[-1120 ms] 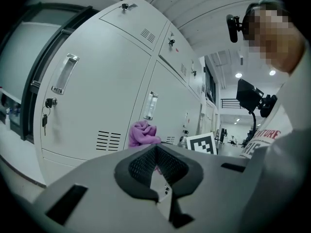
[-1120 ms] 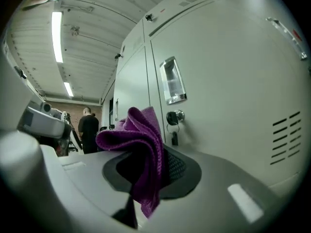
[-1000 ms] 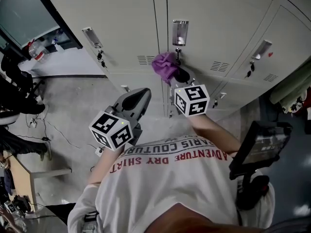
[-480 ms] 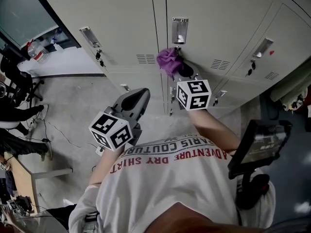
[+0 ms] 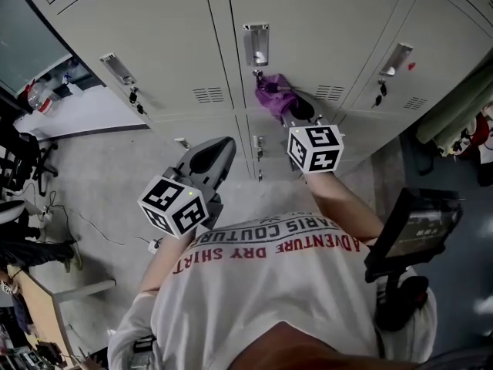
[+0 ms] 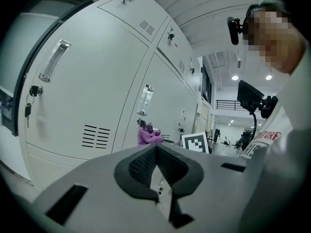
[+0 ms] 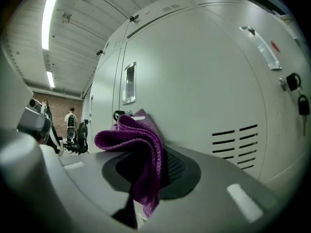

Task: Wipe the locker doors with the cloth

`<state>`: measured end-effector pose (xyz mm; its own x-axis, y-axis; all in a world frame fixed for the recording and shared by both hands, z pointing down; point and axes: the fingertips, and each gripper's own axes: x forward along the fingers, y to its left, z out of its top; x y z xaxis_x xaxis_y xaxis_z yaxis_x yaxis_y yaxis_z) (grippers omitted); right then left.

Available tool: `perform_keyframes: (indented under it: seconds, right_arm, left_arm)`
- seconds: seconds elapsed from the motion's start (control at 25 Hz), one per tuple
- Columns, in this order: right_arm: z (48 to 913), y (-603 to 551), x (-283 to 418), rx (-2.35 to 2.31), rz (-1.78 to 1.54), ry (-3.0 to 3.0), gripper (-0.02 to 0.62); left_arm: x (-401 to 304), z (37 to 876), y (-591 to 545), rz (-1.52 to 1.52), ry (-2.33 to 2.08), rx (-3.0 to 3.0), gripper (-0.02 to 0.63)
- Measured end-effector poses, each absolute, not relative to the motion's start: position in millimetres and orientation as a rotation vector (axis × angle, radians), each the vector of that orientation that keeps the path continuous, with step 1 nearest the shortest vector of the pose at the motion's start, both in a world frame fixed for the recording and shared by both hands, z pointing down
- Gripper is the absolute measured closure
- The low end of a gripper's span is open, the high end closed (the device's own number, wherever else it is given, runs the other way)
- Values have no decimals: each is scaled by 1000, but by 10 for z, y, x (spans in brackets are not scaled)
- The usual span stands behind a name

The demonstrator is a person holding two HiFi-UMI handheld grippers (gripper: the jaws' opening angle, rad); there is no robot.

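Cloth [image 5: 271, 99] on middle locker door [image 5: 323, 21], pinched in right gripper [image 5: 295, 116]; wiping under way, extent not readable.

The purple fabric is clamped between the right jaws and appears pressed to the door just below the key [image 5: 258, 75]. Left gripper [image 5: 218, 151] is held off at 7 o'clock, jaws brought together on nothing. No wipe marks are visible, so the finished area cannot be told; the flanking doors are judged left to do. Obstacles noted: recessed handle [image 5: 256, 43] at 12 o'clock, vent slots [image 5: 331, 92] at 3 o'clock, door seam at 9 o'clock. Plain panel toward 1 o'clock is judged the freest sweep.
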<state>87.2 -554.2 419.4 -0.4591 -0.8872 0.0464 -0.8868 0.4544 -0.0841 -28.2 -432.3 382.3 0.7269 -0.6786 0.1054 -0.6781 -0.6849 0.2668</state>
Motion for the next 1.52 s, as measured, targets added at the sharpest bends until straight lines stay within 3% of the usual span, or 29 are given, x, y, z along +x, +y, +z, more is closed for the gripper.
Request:
perform_keyframes:
  seconds: [0.88,1.16,1.52]
  right_arm:
    - [4184,-5397,2739,-2009,-222,2271,535]
    - [4162,-5312,2661,-1990,-259,2339,535]
    - [3778,-4110,1748,-1661,-271,2609,535]
  left_arm:
    - [374,3756,-4314,66,-863,2725,604]
    - [346,3782,-4205,79,-846,2724,604]
    - [23,3692,-3544,59,-857,2766,604]
